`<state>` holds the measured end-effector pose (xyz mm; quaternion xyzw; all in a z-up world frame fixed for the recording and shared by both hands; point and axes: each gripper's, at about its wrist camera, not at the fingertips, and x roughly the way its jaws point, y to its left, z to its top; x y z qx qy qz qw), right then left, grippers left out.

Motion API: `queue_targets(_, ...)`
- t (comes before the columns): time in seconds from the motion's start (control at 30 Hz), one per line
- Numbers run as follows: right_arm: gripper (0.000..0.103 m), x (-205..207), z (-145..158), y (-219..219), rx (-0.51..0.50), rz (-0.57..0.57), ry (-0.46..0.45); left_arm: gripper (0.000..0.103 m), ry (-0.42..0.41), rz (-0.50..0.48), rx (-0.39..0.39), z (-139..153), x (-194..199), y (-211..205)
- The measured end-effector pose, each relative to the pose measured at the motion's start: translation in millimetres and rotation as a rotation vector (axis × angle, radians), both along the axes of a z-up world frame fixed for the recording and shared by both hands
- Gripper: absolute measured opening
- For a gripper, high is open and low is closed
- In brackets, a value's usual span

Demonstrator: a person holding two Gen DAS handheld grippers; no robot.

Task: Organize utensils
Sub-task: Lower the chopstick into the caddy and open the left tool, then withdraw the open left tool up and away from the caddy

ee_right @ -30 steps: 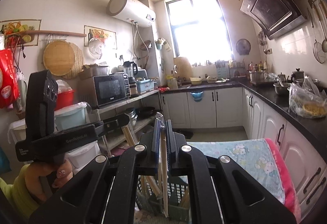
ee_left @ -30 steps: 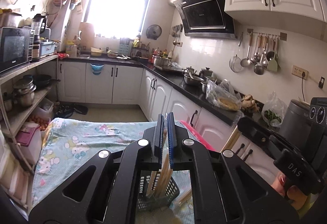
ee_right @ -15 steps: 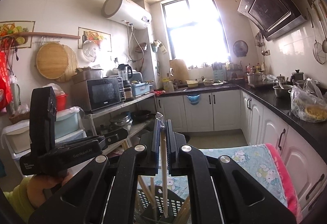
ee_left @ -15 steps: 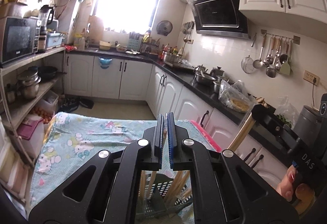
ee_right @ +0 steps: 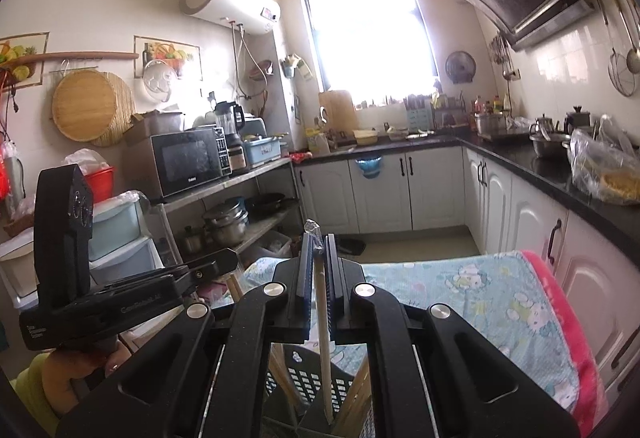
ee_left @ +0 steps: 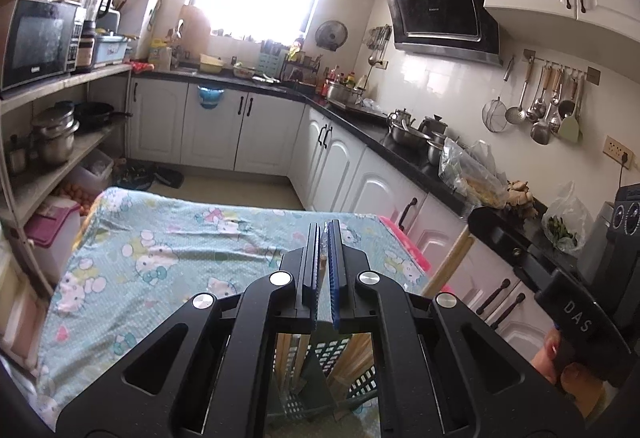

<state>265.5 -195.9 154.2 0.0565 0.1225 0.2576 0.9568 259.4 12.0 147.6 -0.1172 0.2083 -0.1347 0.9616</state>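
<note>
Lowering chopsticks into basket (ee_right: pixel 316 378) directly below both claws. Right gripper (ee_right: pixel 319 270) pinches one chopstick (ee_right: pixel 325 350), tip inside a compartment; left gripper (ee_left: pixel 324 262) is clamped narrow on chopsticks (ee_left: pixel 290 362). Keep sticks vertical, release once tips seat.

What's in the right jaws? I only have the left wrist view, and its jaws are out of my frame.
Observer: The right gripper is shut on one pale chopstick, held upright between the jaws.
Operator: Where's its lower end?
Observer: It looks to be down inside the dark slotted basket, beside other sticks.
Operator: Anything above the jaws?
Observer: A clear wrapper tip pokes out above them.
</note>
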Motion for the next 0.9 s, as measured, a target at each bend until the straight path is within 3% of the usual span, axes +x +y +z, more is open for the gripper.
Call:
queue_targets(0.8,0.007,4,-34,9,-0.022,0.008,0.106,0.003,0.073,-0.021,0.023,-31,-5,0)
queue_targets(0.83,0.008,3,-34,8,-0.022,0.005,0.109,0.007,0.075,-0.020,0.023,-31,-6,1)
queue_targets(0.9,0.024,2,-34,6,-0.016,-0.006,0.112,0.019,0.079,-0.017,0.025,-32,-9,2)
